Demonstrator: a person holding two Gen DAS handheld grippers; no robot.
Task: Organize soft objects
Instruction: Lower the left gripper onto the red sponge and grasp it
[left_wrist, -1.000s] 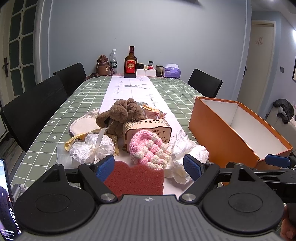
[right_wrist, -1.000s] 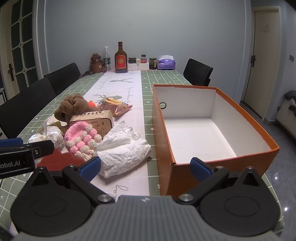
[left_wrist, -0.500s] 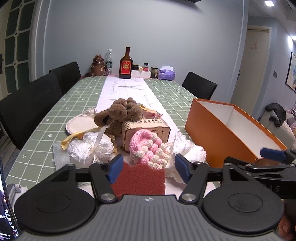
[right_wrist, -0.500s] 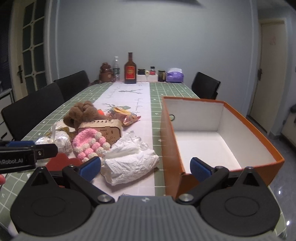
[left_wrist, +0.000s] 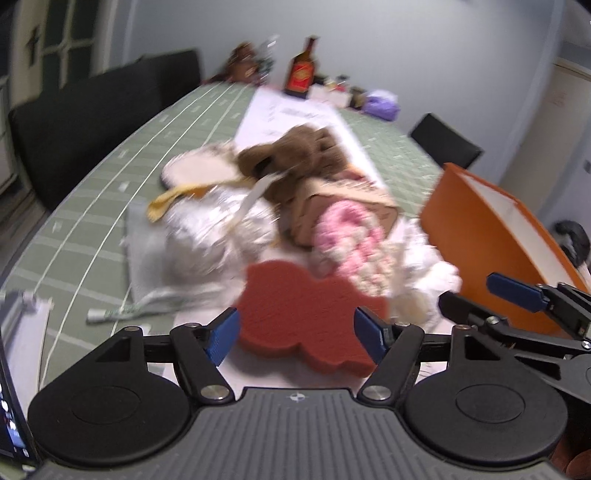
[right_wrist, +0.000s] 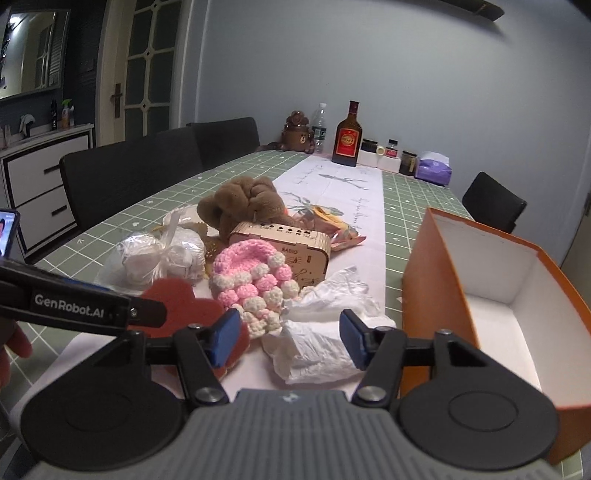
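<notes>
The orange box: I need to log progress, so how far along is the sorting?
Nothing is done: the orange box is empty. Neither gripper holds anything. The left gripper, opening, straddles the red sponge; the right gripper, closing, frames the white plastic bag. The pink crochet piece and brown plush remain.

The red sponge (left_wrist: 303, 306) looks porous and matt, with a rough open grain. The pink and cream hat (right_wrist: 255, 284) is chunky crochet yarn, knobbly with bobbles. The brown plush toy (right_wrist: 240, 201) has short matt fur. The radio box (right_wrist: 291, 249) is pale laser-cut wood, smooth and unvarnished. The white bag (right_wrist: 317, 343) is thin crinkled plastic with a faint sheen, as is the tied bundle (right_wrist: 147, 258). The orange box (right_wrist: 461, 280) is smooth matt card, white inside. The green tablecloth (right_wrist: 147, 206) looks slick and wipeable. The liquor bottle (right_wrist: 348, 138) is glossy dark glass.
</notes>
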